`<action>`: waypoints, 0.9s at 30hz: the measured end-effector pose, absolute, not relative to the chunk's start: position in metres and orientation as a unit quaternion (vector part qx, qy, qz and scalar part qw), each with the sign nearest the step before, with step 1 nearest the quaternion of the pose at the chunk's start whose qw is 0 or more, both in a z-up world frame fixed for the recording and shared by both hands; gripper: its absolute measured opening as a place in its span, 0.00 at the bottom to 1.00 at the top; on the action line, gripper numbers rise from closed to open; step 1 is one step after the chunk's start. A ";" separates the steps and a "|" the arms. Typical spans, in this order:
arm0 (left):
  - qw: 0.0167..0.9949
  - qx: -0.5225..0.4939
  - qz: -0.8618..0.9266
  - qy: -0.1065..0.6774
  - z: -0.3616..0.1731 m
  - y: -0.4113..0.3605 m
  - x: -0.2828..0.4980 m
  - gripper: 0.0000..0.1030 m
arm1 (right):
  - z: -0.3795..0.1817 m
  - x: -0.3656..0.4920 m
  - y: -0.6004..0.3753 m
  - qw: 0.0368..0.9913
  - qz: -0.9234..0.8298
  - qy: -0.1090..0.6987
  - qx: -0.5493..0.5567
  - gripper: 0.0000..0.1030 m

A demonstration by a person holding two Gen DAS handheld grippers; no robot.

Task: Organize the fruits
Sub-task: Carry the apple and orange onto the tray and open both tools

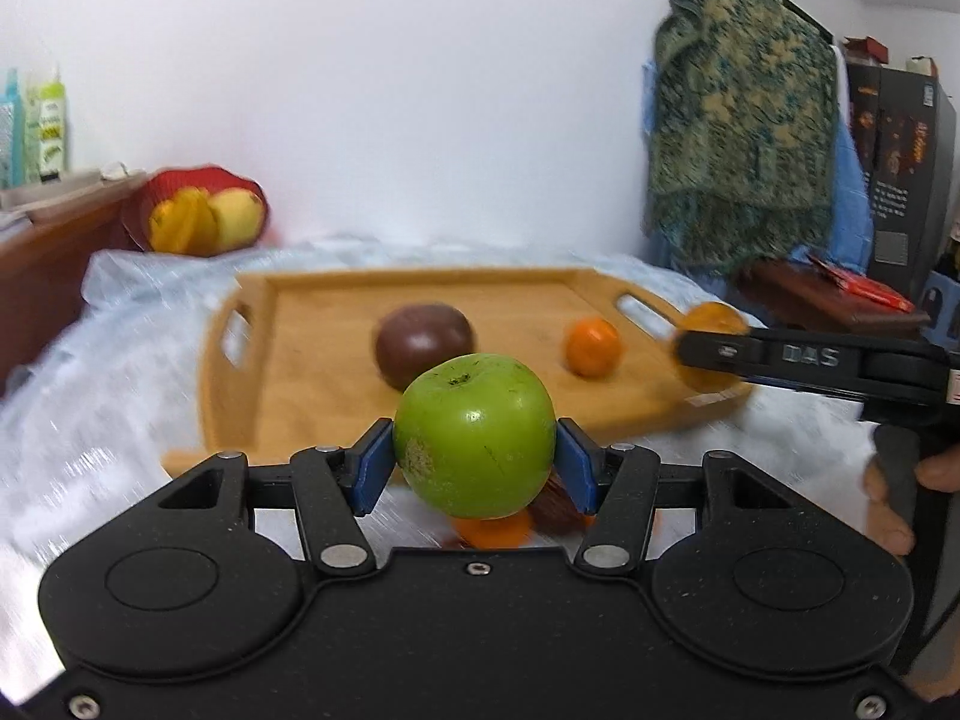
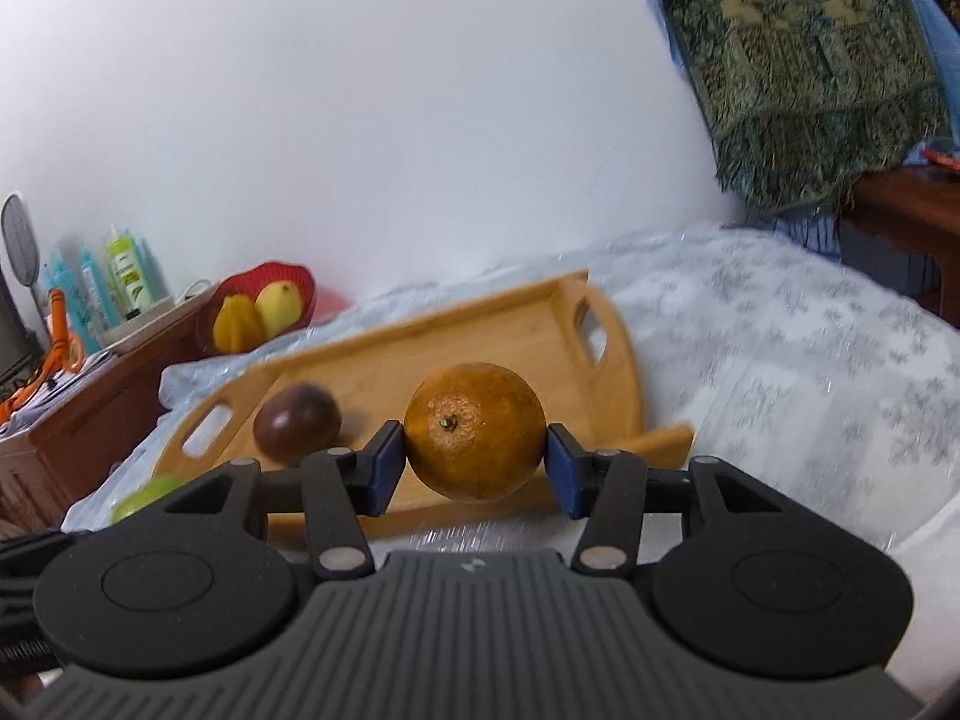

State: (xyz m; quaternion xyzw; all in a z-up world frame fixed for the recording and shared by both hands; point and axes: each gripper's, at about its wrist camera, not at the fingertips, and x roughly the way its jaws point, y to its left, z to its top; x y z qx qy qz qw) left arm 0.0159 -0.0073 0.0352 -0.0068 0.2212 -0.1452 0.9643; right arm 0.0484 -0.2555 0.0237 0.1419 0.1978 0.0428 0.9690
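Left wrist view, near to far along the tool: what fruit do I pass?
Green apple in the left tool → dark purple fruit on the wooden tray → red bowl of yellow fruit by the wall.

This is a room in a home, likely a bedroom or living room. A table under a white patterned cloth [image 2: 780, 348] stands against a plain white wall. A wooden cabinet [image 2: 90, 414] beside it carries toiletry bottles [image 2: 123, 279] and a red fruit basket [image 2: 264, 300]. A green woven throw [image 1: 744, 114] hangs at the right, near stacked cardboard boxes [image 1: 900, 174].
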 end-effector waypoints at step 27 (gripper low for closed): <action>0.961 -0.005 -0.121 0.250 0.044 0.038 0.221 0.53 | 0.031 0.196 -0.264 0.951 0.050 0.290 0.100 0.52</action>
